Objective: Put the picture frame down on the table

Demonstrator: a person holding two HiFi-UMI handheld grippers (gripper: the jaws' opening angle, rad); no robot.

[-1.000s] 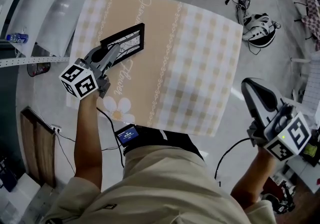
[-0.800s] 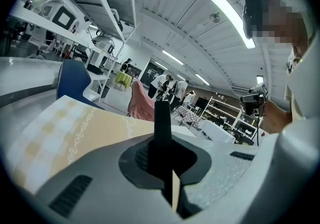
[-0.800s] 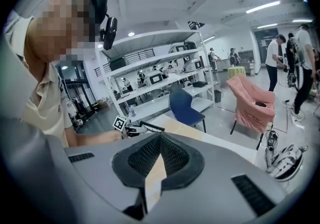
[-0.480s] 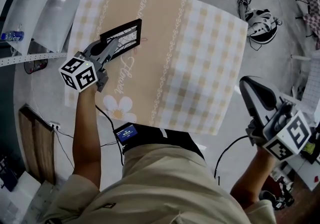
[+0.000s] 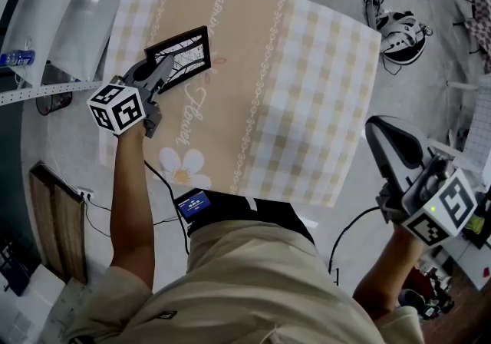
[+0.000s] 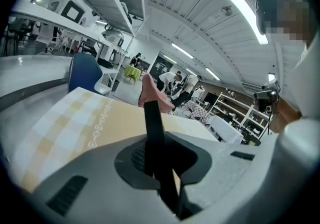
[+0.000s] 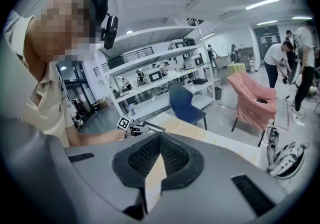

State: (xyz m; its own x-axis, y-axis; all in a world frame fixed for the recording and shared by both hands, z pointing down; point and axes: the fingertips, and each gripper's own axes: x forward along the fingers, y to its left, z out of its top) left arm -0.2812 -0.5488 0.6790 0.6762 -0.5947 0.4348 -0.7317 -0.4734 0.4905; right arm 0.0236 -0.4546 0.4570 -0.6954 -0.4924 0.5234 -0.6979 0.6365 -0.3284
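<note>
While the left hand-held gripper (image 5: 163,74) clamps the picture frame (image 5: 182,57), checked tablecloth (image 5: 307,104) lies beneath.

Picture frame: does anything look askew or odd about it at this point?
Yes, mildly. The frame is turned crooked to the tablecloth's stripes, near the far left corner, with the left gripper shut on its near edge. No damage shows. Whether it lies flat I cannot tell.

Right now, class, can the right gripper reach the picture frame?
Probably not without a long stretch: the right gripper hangs off the table's right edge; the picture frame is far left, clamped by the left gripper.
</note>
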